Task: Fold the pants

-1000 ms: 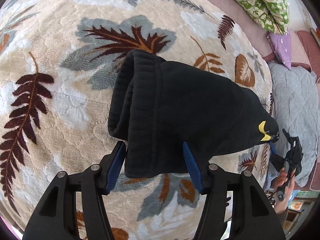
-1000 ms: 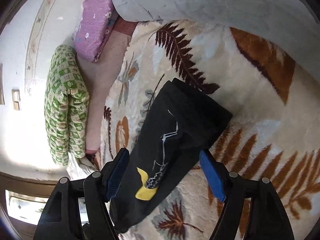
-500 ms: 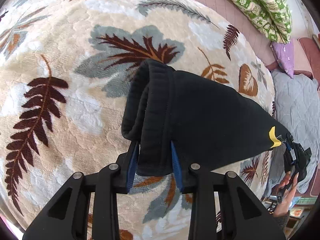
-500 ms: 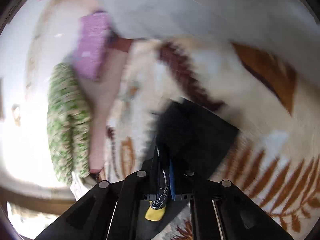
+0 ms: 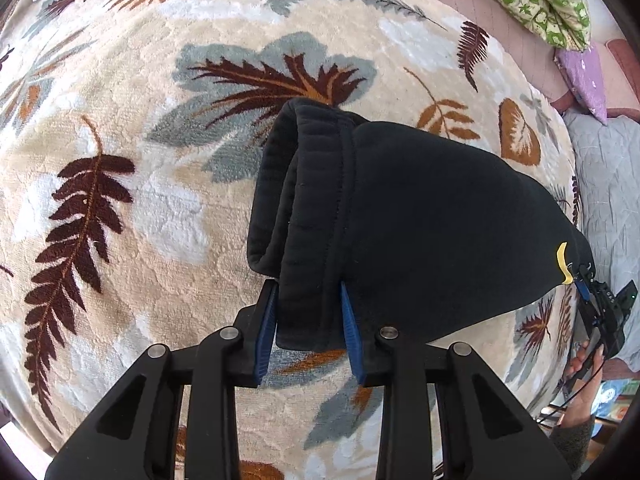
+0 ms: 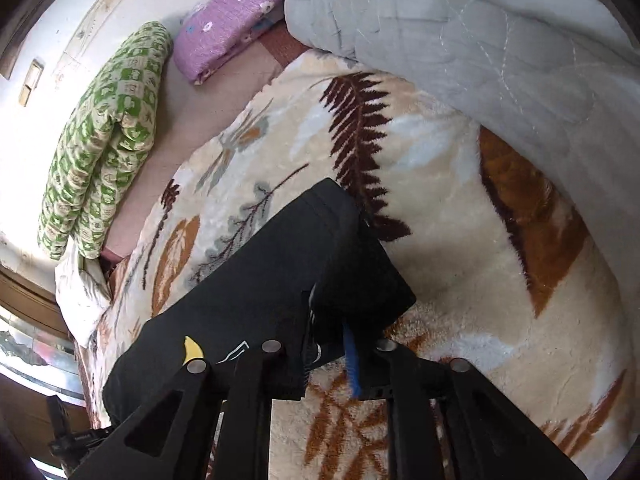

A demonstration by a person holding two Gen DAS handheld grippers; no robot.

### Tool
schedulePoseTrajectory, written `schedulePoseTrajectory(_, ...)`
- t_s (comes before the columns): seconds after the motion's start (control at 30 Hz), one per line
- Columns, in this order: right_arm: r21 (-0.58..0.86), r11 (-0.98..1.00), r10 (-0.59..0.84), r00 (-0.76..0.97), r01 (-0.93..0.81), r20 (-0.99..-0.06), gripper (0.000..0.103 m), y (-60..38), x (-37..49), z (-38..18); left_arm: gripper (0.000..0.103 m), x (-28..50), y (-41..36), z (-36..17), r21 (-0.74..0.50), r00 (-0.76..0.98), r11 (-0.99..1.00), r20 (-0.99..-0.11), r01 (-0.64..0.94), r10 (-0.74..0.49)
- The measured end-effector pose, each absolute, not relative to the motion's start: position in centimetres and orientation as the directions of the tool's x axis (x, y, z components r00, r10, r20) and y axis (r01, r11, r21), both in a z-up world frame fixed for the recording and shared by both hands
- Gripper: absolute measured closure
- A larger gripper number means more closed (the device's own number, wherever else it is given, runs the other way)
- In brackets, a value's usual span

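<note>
The black fleece pants [image 5: 400, 216] lie on the cream leaf-patterned plush blanket [image 5: 120, 160] at the centre of the left wrist view, ribbed cuff to the left, far end running to the right edge. The left tongs [image 5: 308, 320] at the bottom centre clamp the cuff; the right tongs [image 5: 588, 300] at the right edge grip the far end. In the right wrist view, the grey quilted cover [image 6: 500, 40] lies upper right on the blanket, the purple flowered pillow [image 6: 228, 20] at the top, the green patterned folded quilt [image 6: 104, 136] upper left.
</note>
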State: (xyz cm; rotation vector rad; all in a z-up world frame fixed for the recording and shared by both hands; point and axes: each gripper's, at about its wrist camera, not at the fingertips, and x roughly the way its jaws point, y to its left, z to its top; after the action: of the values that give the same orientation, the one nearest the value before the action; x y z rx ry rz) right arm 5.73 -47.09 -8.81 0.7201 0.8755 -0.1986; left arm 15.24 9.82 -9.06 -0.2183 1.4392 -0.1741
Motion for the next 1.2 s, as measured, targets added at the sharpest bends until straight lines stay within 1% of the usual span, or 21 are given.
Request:
schedulePoseTrajectory(0.03,0.505,0.739,0.133,0.639,0.445,-0.758,0.078,-47.3,5.5,-8.5,0.074,15.1,9.9,-8.7,-0.262,0.131,0.965,-0.957,-0.007,-0.259)
schedulePoseTrajectory(0.07,0.512,0.732,0.140,0.636,0.450,-0.759,0.072,-47.4,5.3,-8.1,0.074,14.9,10.1,-8.1,-0.264,0.144,0.965,-0.954,0.005,-0.262)
schedulePoseTrajectory(0.2,0.487,0.759,0.109,0.653,0.431,-0.749,0.070,-47.4,3.1,-4.5,0.074,13.9,11.6,-4.6,-0.282,0.214,0.958,-0.934,0.044,-0.285)
schedulePoseTrajectory(0.23,0.477,0.774,0.100,0.664,0.416,-0.741,0.069,-47.2,2.5,-3.3,0.074,13.9,11.8,-3.5,-0.261,0.241,0.964,-0.933,0.056,-0.267)
schedulePoseTrajectory(0.27,0.466,0.790,0.091,0.674,0.400,-0.733,0.066,-47.0,2.2,-2.2,0.074,13.9,12.0,-2.5,-0.232,0.267,0.970,-0.933,0.068,-0.242)
schedulePoseTrajectory(0.33,0.448,0.830,0.098,0.703,0.333,-0.704,0.053,-46.0,2.0,0.3,0.073,14.2,12.1,-0.4,-0.200,0.319,0.976,-0.922,0.090,-0.219)
schedulePoseTrajectory(0.37,0.439,0.859,0.136,0.709,0.263,-0.692,0.043,-44.7,2.6,1.7,0.067,14.4,11.9,0.3,-0.200,0.328,0.974,-0.918,0.101,-0.223)
schedulePoseTrajectory(0.4,0.426,0.882,0.170,0.704,0.204,-0.689,0.040,-43.4,3.3,2.6,0.065,14.9,11.4,0.9,-0.199,0.328,0.973,-0.917,0.115,-0.226)
schedulePoseTrajectory(0.43,0.410,0.901,0.204,0.699,0.140,-0.686,0.040,-41.9,4.2,3.4,0.061,15.6,10.6,1.3,-0.198,0.324,0.971,-0.917,0.135,-0.232)
schedulePoseTrajectory(0.5,0.393,0.919,0.293,0.665,0.002,-0.687,0.040,-38.5,6.4,4.2,0.060,16.9,8.5,1.9,-0.183,0.305,0.961,-0.921,0.207,-0.241)
schedulePoseTrajectory(0.57,0.363,0.927,0.341,0.609,-0.093,-0.716,0.040,-35.1,9.3,4.0,0.057,18.2,6.0,1.7,-0.164,0.260,0.939,-0.934,0.303,-0.247)
schedulePoseTrajectory(0.67,0.320,0.923,0.384,0.500,-0.213,-0.776,0.042,-29.9,13.9,2.2,0.057,20.5,2.4,0.7,-0.128,0.195,0.900,-0.954,0.416,-0.226)
schedulePoseTrajectory(0.77,0.255,0.920,0.364,0.404,-0.299,-0.839,0.042,-25.6,18.1,-0.8,0.057,22.3,0.4,-0.7,-0.110,0.160,0.871,-0.964,0.479,-0.210)
schedulePoseTrajectory(0.93,0.161,0.905,0.289,0.291,-0.394,-0.912,0.042,-22.5,22.3,-5.8,0.057,24.5,-0.9,-2.9,-0.085,0.118,0.841,-0.978,0.534,-0.173)
schedulePoseTrajectory(1.0,0.166,0.896,0.283,0.243,-0.411,-0.928,0.042,-22.3,23.7,-7.3,0.057,25.1,-1.1,-3.5,-0.089,0.101,0.831,-0.980,0.548,-0.172)
schedulePoseTrajectory(1.07,0.206,0.872,0.313,0.183,-0.443,-0.932,0.042,-21.7,24.0,-8.3,0.057,25.5,-1.3,-4.1,-0.085,0.088,0.826,-0.983,0.557,-0.161)
schedulePoseTrajectory(1.2,0.206,0.832,0.303,0.111,-0.515,-0.946,0.042,-20.7,23.5,-9.0,0.057,25.8,-2.0,-5.1,-0.090,0.062,0.815,-0.986,0.573,-0.152)
